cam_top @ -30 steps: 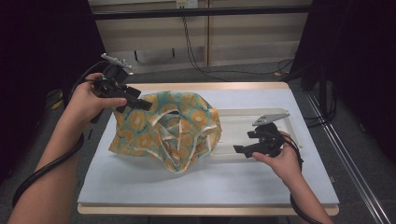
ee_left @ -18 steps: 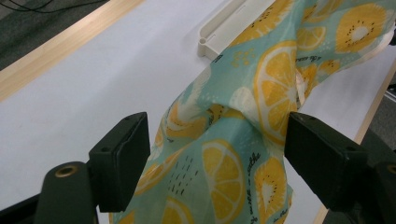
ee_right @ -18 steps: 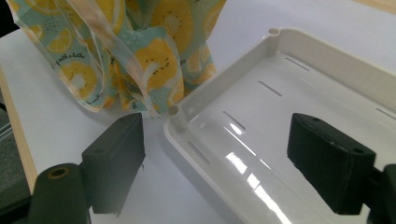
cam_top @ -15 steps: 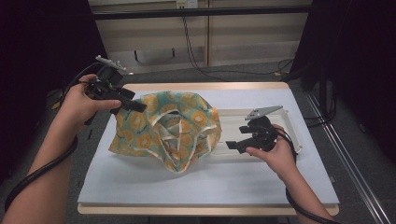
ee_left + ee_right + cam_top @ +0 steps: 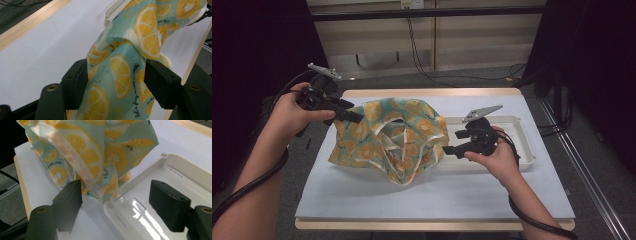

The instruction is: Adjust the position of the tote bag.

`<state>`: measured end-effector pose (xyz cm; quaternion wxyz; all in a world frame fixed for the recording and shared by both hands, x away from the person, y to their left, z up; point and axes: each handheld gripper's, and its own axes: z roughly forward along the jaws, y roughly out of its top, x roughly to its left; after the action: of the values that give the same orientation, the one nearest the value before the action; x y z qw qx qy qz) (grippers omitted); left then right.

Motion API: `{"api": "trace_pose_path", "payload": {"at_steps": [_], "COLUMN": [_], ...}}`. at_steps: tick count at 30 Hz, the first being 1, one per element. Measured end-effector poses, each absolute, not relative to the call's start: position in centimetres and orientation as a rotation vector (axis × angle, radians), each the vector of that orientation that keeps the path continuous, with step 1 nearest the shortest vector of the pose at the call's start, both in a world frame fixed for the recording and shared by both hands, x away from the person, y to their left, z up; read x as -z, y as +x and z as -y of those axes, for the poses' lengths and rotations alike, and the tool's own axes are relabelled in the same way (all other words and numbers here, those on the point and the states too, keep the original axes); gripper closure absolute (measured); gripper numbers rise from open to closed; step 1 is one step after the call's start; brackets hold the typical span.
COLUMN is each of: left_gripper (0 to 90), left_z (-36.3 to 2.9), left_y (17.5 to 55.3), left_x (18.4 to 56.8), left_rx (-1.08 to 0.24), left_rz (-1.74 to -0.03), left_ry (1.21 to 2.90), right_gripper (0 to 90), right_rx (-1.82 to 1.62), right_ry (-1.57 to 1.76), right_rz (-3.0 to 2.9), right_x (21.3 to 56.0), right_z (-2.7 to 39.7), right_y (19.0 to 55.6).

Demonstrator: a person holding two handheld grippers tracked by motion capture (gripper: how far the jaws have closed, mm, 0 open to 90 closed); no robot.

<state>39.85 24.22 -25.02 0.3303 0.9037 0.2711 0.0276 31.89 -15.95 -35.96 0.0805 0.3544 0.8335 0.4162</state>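
A teal cloth bag printed with orange slices lies crumpled on the white mat, its cream straps looped in the middle. My left gripper is at the bag's far left corner. In the left gripper view the fabric runs smooth between the jaws, which have just been closing and do not pinch it. My right gripper points at the bag's right edge. Its jaws have just been closing too and stand apart, with the bag's hem and a strap just ahead.
A shallow white tray sits on the right of the mat, touching the bag; its corner lies under my right gripper. The tray's end also shows beyond the fabric. The wooden table edge runs along the back.
My right hand has moved left and a little up, from over the tray to the bag's right edge. The left hand has stayed at the far left corner.
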Motion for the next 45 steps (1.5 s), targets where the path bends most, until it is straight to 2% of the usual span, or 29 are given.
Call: {"api": "trace_pose_path", "payload": {"at_steps": [9,10,12,14,15,17,18,19,20,22,25,29,36,45], "left_gripper": [47.5,48.8,57.6,58.0,64.6,70.7,73.0,73.0,79.7,83.8,86.0,87.6,89.5,90.0], "left_z": [-24.2,-24.2,-24.2,-24.3,-24.3,-24.3,-24.3,-24.4,-24.5,-24.6,-24.8,-25.2,-26.1,-27.1], "left_y": [39.7,39.8,39.9,40.0,40.0,40.2,40.2,40.2,40.2,40.3,40.4,40.7,41.3,41.5], "left_x": [25.1,25.1,25.1,25.1,25.1,25.0,25.0,24.9,24.8,24.6,24.5,24.4,24.4,24.7], "left_rx": [-0.068,-0.063,-0.051,-0.050,-0.031,-0.022,-0.022,-0.021,-0.010,-0.012,-0.004,0.000,0.006,0.003], "left_rz": [-0.701,-0.700,-0.693,-0.687,-0.701,-0.704,-0.704,-0.714,-0.732,-0.729,-0.754,-0.781,-0.806,-0.842], "left_ry": [2.383,2.379,2.379,2.387,2.377,2.367,2.367,2.361,2.343,2.356,2.324,2.280,2.232,2.215], "right_gripper": [34.6,37.5,40.4,41.5,47.6,50.8,54.5,54.5,61.1,68.2,77.4,83.9,88.1,88.4], "right_rx": [-1.295,-1.281,-1.313,-1.317,-1.314,-1.329,-1.340,-1.340,-1.336,-1.340,-1.326,-1.306,-1.271,-1.252], "right_ry": [1.050,1.039,1.033,1.042,1.022,1.023,1.034,1.034,1.034,1.047,1.059,1.075,1.094,1.111], "right_rz": [-2.481,-2.483,-2.481,-2.480,-2.485,-2.485,-2.486,-2.486,-2.480,-2.489,-2.488,-2.493,-2.499,-2.516], "right_x": [35.0,34.7,34.4,34.3,34.1,34.1,34.1,34.1,34.1,34.1,34.1,34.4,35.1,35.9], "right_z": [15.8,15.7,15.6,15.6,15.5,15.6,15.6,15.6,15.7,15.8,16.1,16.6,17.5,18.1], "right_y": [32.3,32.4,32.5,32.5,32.7,32.9,32.9,32.9,33.1,33.1,33.2,33.3,33.5,33.5]}}
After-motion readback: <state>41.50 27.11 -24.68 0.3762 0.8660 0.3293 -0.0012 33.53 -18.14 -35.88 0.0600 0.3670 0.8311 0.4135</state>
